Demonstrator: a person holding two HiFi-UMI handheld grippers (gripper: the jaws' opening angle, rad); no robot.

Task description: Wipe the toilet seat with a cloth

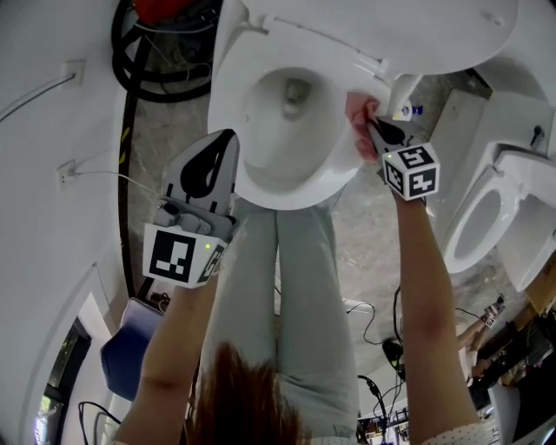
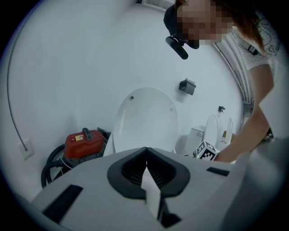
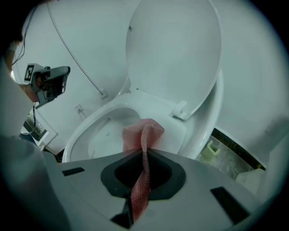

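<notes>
1. Head view: the person stands over the toilet, both arms reaching down. The right hand-held gripper (image 1: 375,129) presses a pink cloth (image 1: 357,120) onto the right side of the toilet seat (image 1: 261,178), near the hinge. The left hand-held gripper (image 1: 228,139) hangs over the seat's near-left edge; whether it touches cannot be told from here. The lid (image 1: 391,26) stands raised. A second toilet (image 1: 486,217) sits to the right on the stone floor (image 1: 369,243).

2. Left gripper view: the left hand-held gripper (image 2: 146,166) has its jaws together with nothing between them. Beyond it are the upright lid (image 2: 144,117), a red vacuum cleaner (image 2: 83,143) against the wall to the left, and to the right the marker cube (image 2: 205,151) of the other hand-held gripper.

3. Right gripper view: the right hand-held gripper (image 3: 143,155) is clamped on the cloth (image 3: 144,133), a strip of it running back between the jaws. The bunched front end lies on the toilet seat (image 3: 88,128), beside the bowl opening and just in front of the hinge. The left hand-held gripper (image 3: 56,81) shows off to the far left, well apart from the cloth.
</notes>
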